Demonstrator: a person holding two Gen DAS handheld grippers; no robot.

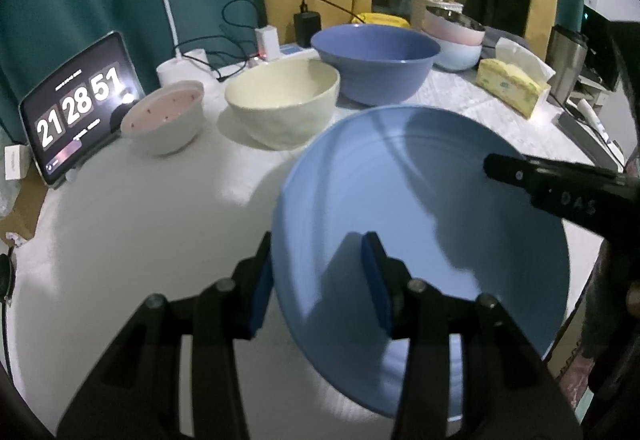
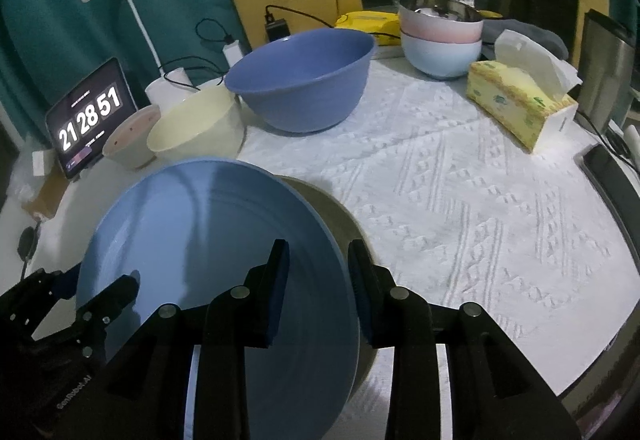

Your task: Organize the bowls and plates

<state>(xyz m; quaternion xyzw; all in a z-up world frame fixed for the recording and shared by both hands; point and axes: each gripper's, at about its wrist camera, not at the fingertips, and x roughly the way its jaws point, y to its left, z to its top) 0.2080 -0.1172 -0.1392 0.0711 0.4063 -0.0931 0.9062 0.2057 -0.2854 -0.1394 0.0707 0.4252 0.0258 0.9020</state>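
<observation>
A light blue plate [image 1: 420, 199] hangs tilted just above the white tablecloth, held at two opposite sides. My left gripper [image 1: 320, 276] is shut on its near left rim, one pad outside and one inside. My right gripper [image 2: 318, 272] is shut on the plate [image 2: 200, 220] at its right rim; one of its fingers [image 1: 560, 187] reaches in from the right in the left wrist view. Behind stand a large dark blue bowl [image 1: 376, 59], a cream bowl [image 1: 284, 99] and a small white bowl with a pink inside [image 1: 164, 115]. A dark round shape under the plate is a shadow or another plate; I cannot tell.
A pink bowl stacked in a pale blue one [image 2: 440, 39] stands at the back right, beside a yellow tissue box [image 2: 516, 103] and a metal cup [image 2: 604, 71]. A tablet showing a clock [image 2: 90, 115], a white lamp and cables line the back left.
</observation>
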